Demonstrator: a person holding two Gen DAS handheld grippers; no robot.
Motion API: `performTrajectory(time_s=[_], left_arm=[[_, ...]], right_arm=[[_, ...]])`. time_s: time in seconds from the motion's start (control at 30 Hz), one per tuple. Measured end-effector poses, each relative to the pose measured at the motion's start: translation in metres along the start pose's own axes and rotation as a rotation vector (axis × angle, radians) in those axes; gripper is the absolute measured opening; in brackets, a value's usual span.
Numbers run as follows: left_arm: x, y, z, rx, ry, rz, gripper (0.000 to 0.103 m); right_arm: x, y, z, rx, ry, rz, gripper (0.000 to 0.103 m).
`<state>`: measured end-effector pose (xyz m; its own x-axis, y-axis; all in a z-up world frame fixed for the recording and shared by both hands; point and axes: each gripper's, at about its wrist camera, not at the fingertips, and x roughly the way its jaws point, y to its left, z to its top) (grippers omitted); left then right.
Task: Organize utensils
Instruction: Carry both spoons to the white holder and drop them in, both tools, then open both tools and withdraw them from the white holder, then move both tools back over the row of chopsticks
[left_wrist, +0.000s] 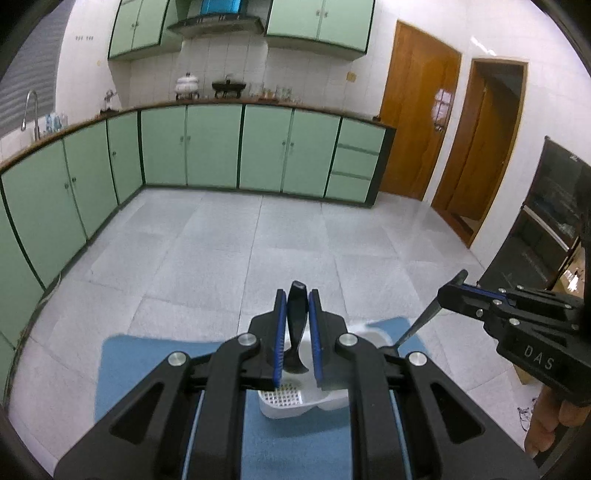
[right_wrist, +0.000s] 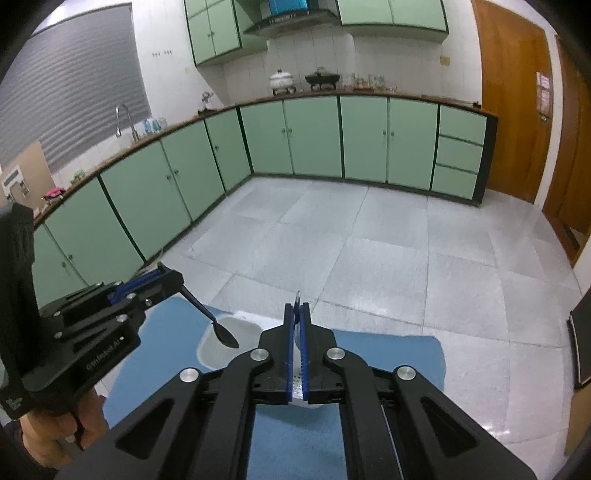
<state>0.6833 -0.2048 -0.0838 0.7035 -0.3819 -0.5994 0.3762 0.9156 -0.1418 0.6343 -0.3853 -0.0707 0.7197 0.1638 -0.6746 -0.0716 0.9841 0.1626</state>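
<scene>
My left gripper (left_wrist: 297, 299) is shut on a black spoon (left_wrist: 295, 328), handle up, bowl hanging down over a white utensil holder (left_wrist: 295, 400) with a perforated compartment on the blue mat (left_wrist: 155, 365). In the right wrist view the left gripper (right_wrist: 168, 275) shows at the left with the black spoon (right_wrist: 218, 328) over the holder (right_wrist: 225, 343). My right gripper (right_wrist: 298, 302) is shut on a thin silvery utensil (right_wrist: 297, 295), seen edge-on. In the left wrist view the right gripper (left_wrist: 456, 286) holds that silvery utensil (left_wrist: 424, 317) slanting down toward the holder's right side.
The blue mat (right_wrist: 388, 354) lies on a table over a grey tiled floor (left_wrist: 258, 243). Green cabinets (left_wrist: 210, 147) line the far walls. Wooden doors (left_wrist: 417, 118) stand at the right. A black cabinet (left_wrist: 546, 221) stands at the far right.
</scene>
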Motion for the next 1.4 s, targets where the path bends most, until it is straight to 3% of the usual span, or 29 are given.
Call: performTrajectory(time_s=[0.27,0.43,0.6,0.77,0.93,1.03,1.23,1.4], left_arm=[[0.024,0.013,-0.033,-0.007,0.063,0.014,0.012],[0.004,0.015,-0.033,0.003,0.041,0.02,0.027],[-0.055,0.015,-0.041,0.026,-0.03,0.032,0.037],[-0.13,0.014,-0.081,0.055,-0.094,0.046,0.047],[-0.2,0.012,-0.154,0.067,-0.133,0.048,0.056],[-0.234,0.012,-0.207,0.046,-0.137,0.058,0.058],[-0.26,0.009,-0.306,0.004,-0.078,0.072,0.059],[-0.26,0.001,-0.361,0.004,-0.019,0.084,0.059]], right_arm=[[0.042,-0.015,-0.028,0.033,0.073,-0.004,0.005],[0.02,-0.022,-0.03,0.074,0.038,0.001,0.014],[-0.03,-0.025,-0.044,0.084,-0.03,0.004,0.021],[-0.095,-0.016,-0.11,0.067,-0.096,-0.002,0.029],[-0.138,0.002,-0.196,0.026,-0.105,-0.021,0.033],[-0.161,0.021,-0.261,0.006,-0.118,-0.049,0.042],[-0.176,0.058,-0.362,-0.036,-0.107,-0.086,0.044],[-0.168,0.086,-0.409,-0.058,-0.052,-0.08,0.043]])
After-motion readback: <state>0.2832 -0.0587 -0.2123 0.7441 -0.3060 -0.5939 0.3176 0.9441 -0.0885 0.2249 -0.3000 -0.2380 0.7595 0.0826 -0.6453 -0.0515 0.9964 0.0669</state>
